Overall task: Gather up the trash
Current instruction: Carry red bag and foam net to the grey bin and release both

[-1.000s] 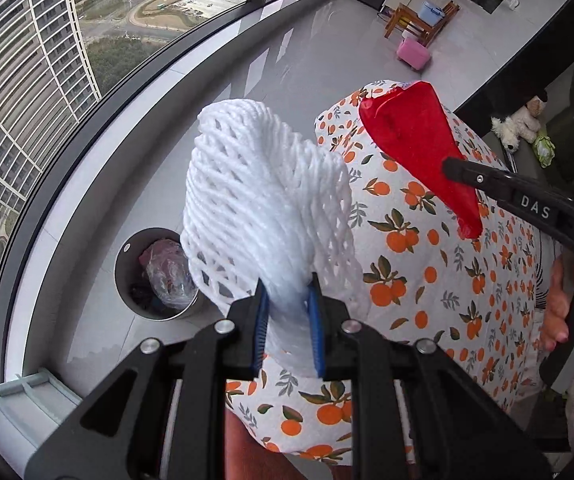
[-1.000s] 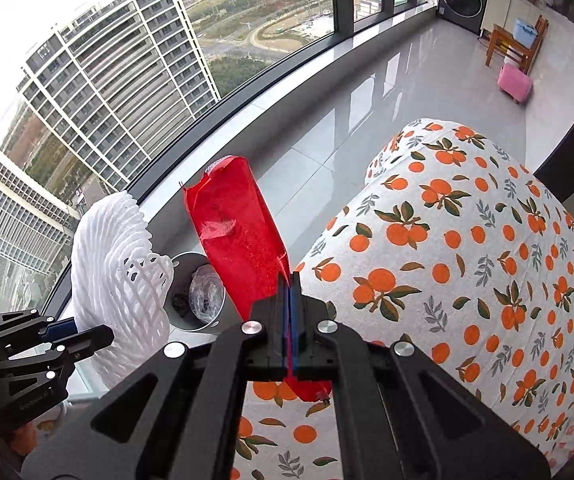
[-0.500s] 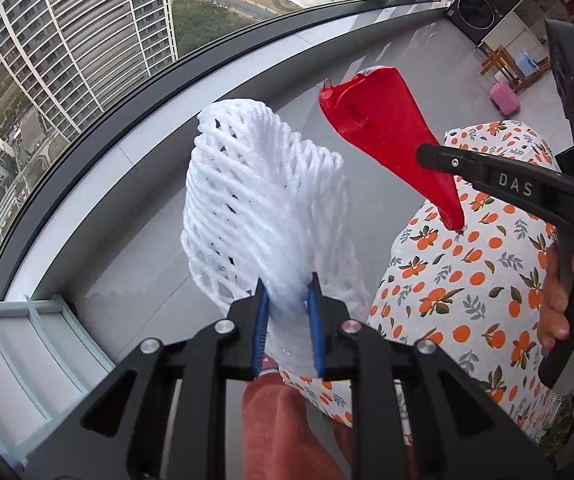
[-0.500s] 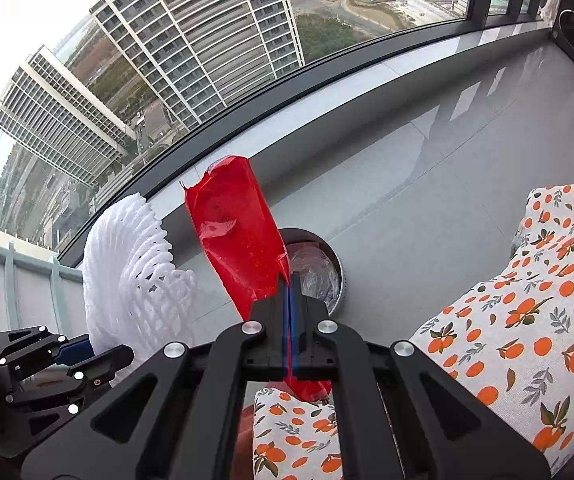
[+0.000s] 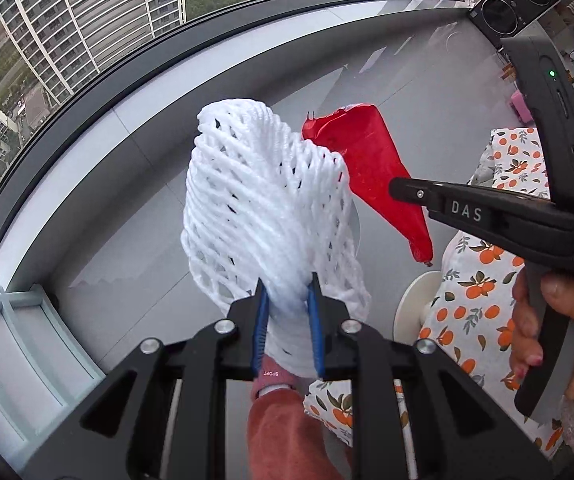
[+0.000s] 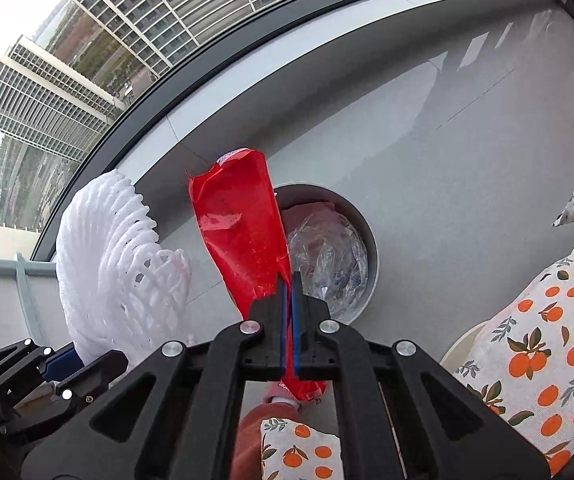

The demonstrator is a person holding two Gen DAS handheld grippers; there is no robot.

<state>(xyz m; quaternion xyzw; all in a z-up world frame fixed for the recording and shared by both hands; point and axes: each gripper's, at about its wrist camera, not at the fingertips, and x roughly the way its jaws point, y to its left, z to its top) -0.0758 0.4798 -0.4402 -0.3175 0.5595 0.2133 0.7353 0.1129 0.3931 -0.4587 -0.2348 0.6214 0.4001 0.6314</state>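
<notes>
Both light pieces may flutter past the bin (image 6: 369, 240) if let go this high. The left gripper (image 5: 287, 288) pinches a white foam net (image 5: 263, 208); the right gripper (image 6: 289, 280) clamps a crinkly red wrapper (image 6: 243, 232), seemingly right above the bin, already holding clear plastic.

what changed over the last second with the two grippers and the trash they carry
Both grippers swung away from the orange-print cloth toward the floor by the window; the round bin now lies just beyond the red wrapper. Unchanged: the left gripper stays clamped on the white foam net, the right gripper on the red wrapper.
</notes>
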